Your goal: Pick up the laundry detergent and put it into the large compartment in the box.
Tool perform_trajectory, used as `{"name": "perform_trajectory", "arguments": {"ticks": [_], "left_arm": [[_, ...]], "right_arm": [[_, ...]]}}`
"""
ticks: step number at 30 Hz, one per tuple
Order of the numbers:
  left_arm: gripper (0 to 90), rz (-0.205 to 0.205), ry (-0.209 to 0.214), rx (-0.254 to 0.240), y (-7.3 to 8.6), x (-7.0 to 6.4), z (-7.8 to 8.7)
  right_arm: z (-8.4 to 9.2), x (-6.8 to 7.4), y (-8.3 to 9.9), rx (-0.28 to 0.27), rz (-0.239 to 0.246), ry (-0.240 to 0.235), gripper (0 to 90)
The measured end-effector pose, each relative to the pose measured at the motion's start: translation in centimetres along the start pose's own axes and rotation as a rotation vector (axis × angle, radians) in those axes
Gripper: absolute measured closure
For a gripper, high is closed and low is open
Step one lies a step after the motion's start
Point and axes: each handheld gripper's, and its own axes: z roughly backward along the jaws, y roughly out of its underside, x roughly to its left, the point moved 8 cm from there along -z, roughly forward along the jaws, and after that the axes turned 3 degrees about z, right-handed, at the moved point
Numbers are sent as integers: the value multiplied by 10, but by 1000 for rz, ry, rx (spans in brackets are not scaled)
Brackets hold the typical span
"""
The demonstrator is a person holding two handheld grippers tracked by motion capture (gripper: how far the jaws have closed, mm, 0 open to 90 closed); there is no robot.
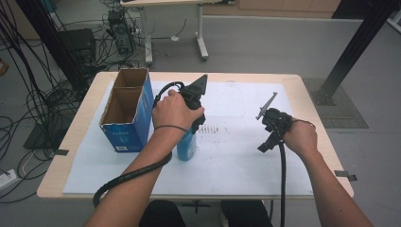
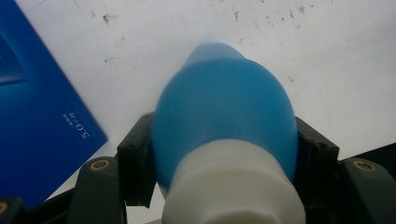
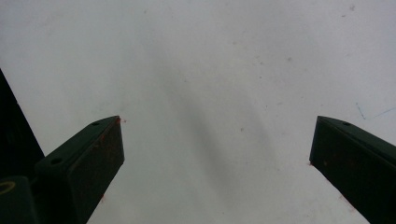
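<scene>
— What sort of place am I working in?

— A lab or test room. My surface (image 1: 85, 120) is a plain wooden one under a white sheet (image 1: 236, 156), standing on a grey floor (image 1: 265, 47).

— What else shows it?

— Bundles of black cables (image 1: 28, 94) trail over the floor to equipment (image 1: 118, 28) at the back; black metal frame struts (image 1: 354, 47) rise at both sides, and another bench (image 1: 161, 19) stands behind.

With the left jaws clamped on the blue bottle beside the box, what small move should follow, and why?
Probably lift the blue bottle straight up. The left gripper is shut on it just below its white cap, it stands on the white mat beside the open blue box, and the right gripper hangs open, empty.
</scene>
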Motion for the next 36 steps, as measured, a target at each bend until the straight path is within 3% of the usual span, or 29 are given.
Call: {"name": "perform_trajectory", "arguments": {"ticks": [36], "left_arm": [[371,-5,4,-3,1,0,1]], "right_arm": [[0,0,3,0,-11,3,33]]}}
